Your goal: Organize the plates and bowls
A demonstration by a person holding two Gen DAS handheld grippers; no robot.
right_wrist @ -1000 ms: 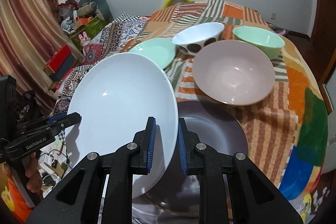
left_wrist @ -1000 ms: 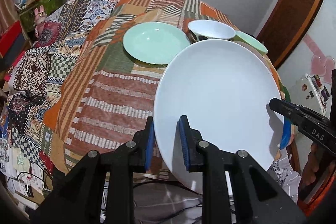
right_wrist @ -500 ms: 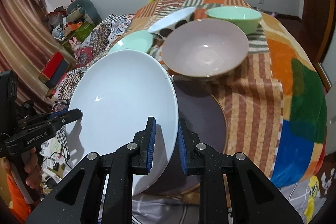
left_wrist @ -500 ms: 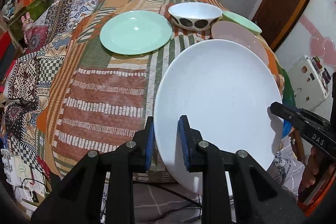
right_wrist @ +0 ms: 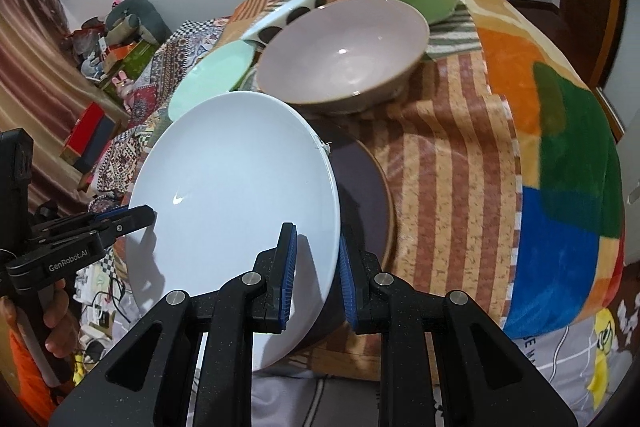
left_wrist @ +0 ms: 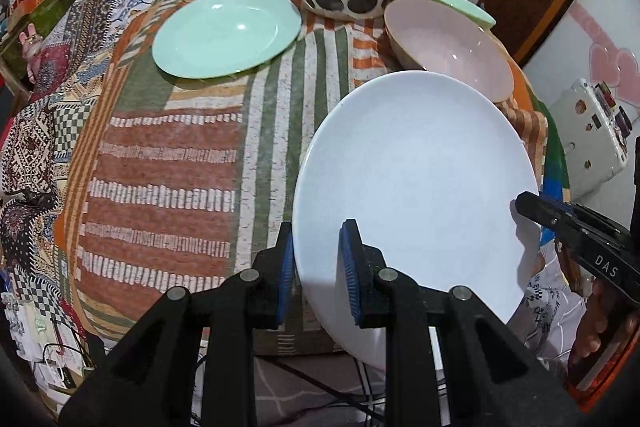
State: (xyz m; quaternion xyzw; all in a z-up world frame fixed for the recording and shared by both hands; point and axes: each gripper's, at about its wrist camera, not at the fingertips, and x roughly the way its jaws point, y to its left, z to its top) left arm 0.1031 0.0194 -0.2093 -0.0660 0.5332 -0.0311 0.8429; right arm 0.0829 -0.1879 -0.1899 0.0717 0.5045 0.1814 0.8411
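Left wrist view: the left gripper [left_wrist: 316, 267] and the right gripper [right_wrist: 316, 267] each pinch an opposite rim of the white plate [left_wrist: 416, 187], nearly closed, sharing its weight above the near table edge. Under it lies a dark plate [right_wrist: 360, 187]; the pink bowl [right_wrist: 340, 59] crowds just beyond, the green plate [left_wrist: 226, 31] far left.

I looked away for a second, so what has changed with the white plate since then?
The white plate, gripped at opposite rims by the left gripper and right gripper, came down and forward over the dark plate. Both grips held; the pink bowl and mint plate stayed put.
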